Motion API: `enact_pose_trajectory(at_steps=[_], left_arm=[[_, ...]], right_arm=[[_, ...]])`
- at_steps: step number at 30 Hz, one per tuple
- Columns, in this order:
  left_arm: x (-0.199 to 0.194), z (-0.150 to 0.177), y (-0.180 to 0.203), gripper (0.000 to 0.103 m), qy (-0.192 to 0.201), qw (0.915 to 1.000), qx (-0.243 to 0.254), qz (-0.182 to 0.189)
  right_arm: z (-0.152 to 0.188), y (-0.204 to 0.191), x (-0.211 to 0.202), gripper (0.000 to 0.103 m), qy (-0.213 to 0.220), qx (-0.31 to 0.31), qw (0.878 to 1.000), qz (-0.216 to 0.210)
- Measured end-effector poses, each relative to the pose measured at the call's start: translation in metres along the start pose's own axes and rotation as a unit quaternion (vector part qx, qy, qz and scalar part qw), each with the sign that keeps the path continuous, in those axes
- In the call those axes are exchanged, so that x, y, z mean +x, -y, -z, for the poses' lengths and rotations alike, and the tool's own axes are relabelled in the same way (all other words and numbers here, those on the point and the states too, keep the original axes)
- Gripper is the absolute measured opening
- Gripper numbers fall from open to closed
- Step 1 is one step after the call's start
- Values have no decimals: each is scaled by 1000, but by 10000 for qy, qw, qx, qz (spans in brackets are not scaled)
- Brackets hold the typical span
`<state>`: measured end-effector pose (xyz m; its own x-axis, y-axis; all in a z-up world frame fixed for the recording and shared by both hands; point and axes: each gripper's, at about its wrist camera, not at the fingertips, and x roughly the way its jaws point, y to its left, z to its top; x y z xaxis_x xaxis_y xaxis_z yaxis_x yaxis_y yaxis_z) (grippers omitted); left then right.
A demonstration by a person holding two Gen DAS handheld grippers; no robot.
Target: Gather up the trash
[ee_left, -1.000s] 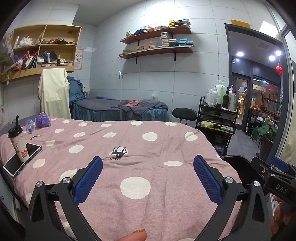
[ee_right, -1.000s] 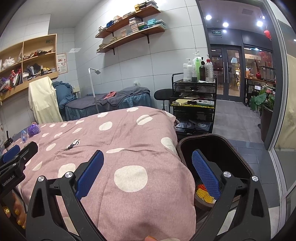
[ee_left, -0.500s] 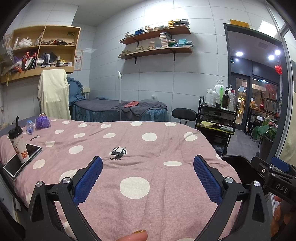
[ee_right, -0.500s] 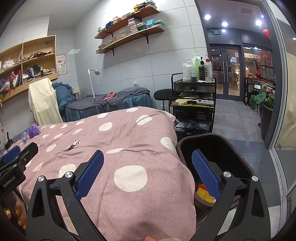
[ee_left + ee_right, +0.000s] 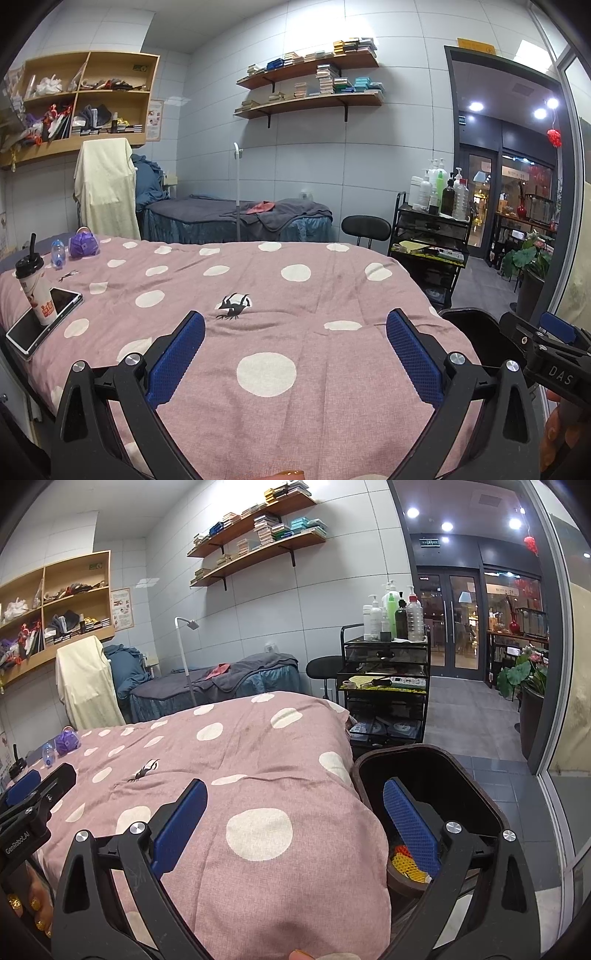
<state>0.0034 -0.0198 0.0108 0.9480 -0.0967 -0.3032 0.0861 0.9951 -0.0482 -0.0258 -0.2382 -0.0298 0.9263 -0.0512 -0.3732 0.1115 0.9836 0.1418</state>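
Note:
A pink polka-dot bed cover point(image 5: 295, 295) fills both views. On its far left stand a takeaway cup with a black lid and straw point(image 5: 35, 291), a small plastic bottle point(image 5: 57, 253) and a crumpled purple wrapper point(image 5: 84, 244). A dark trash bin point(image 5: 436, 775) sits at the bed's right corner with orange and yellow netting point(image 5: 406, 862) inside. My left gripper point(image 5: 295, 354) hovers open over the near bed, empty. My right gripper point(image 5: 295, 823) is open and empty, its right finger over the bin. The purple wrapper point(image 5: 67, 741) and the bottle point(image 5: 48, 755) also show small in the right wrist view.
A phone or tablet point(image 5: 44, 317) lies under the cup. A black trolley with bottles point(image 5: 388, 679) and a black stool point(image 5: 365, 229) stand beyond the bed. A second bed point(image 5: 236, 218), a lamp pole point(image 5: 238, 192) and wall shelves point(image 5: 310, 85) are at the back. Glass doors point(image 5: 454, 620) lie right.
Both views shifted very slightly; the grippers stay open and empty in the same place over the bed and the bin.

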Motion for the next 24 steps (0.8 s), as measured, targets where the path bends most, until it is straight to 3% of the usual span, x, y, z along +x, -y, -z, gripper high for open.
enact_pose_trajectory(at_steps=[24], left_arm=[[10,1,-6,97,-74,10000,31,57]], right_arm=[[3,2,3,95,-52,44,10000,-17]])
